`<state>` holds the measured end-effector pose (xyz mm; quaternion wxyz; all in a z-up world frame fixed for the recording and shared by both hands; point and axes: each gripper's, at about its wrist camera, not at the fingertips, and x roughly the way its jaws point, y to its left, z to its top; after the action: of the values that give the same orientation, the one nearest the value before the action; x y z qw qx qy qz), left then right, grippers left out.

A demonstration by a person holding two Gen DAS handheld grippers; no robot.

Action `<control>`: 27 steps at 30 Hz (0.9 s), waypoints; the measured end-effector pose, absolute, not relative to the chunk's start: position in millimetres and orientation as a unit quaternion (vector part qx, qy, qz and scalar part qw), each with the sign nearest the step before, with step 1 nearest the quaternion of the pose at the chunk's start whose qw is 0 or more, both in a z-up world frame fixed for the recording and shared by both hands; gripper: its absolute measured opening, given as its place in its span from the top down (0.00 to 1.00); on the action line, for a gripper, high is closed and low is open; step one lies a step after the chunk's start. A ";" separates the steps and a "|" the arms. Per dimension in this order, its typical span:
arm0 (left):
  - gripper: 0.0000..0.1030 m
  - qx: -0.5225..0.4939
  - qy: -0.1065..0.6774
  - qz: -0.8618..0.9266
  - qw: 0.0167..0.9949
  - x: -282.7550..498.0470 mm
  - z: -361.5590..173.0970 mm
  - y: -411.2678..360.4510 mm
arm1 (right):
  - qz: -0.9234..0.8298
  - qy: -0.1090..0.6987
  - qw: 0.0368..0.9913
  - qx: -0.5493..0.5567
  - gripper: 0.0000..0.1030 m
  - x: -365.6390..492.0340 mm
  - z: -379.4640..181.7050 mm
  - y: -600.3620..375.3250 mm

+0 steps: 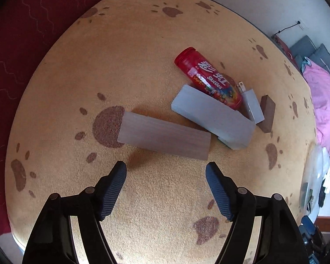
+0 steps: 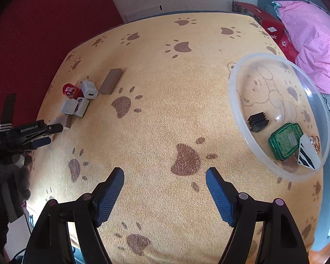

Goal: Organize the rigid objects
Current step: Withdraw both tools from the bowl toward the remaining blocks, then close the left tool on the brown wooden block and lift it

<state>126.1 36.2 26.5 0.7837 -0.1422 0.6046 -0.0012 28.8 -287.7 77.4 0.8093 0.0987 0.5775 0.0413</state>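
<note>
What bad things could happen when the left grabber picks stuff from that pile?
The left gripper is open just short of the nearest translucent block. That block sits close against the pale block beside it, so a grab might shove the pile. The Skittles tube lies on its side and leans on the pale block; a nudge could send it rolling. The clear bowl sits far off, so a long carry could end in a drop.

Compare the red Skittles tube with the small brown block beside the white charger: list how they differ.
Shape: the Skittles tube is a round cylinder; the brown block is a flat-sided rectangle.
Look: the tube is glossy red with colourful print; the block is plain matte brown.
Size: the tube appears clearly longer than the block.
Contact: the tube lies against a pale grey box; the block sits beside the white charger.
Both lie on the paw-print cloth, ungripped.
</note>
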 end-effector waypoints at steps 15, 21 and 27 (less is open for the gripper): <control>0.16 -0.064 0.603 -0.022 0.795 150.7 16.8 13.0 | 0.039 0.594 0.798 0.093 0.22 36.6 67.7 -271.5; 0.16 -0.037 0.597 -0.029 0.801 153.3 16.1 8.2 | 0.047 0.600 0.794 0.087 0.22 40.3 63.9 -261.7; 0.16 -0.036 0.594 -0.031 0.803 155.8 14.8 13.9 | 0.055 0.605 0.790 0.084 0.22 45.0 60.2 -252.3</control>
<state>155.8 13.9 14.8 0.8031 -0.0363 0.5940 -0.0311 45.0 -252.3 60.2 0.7902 0.0843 0.6045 0.0547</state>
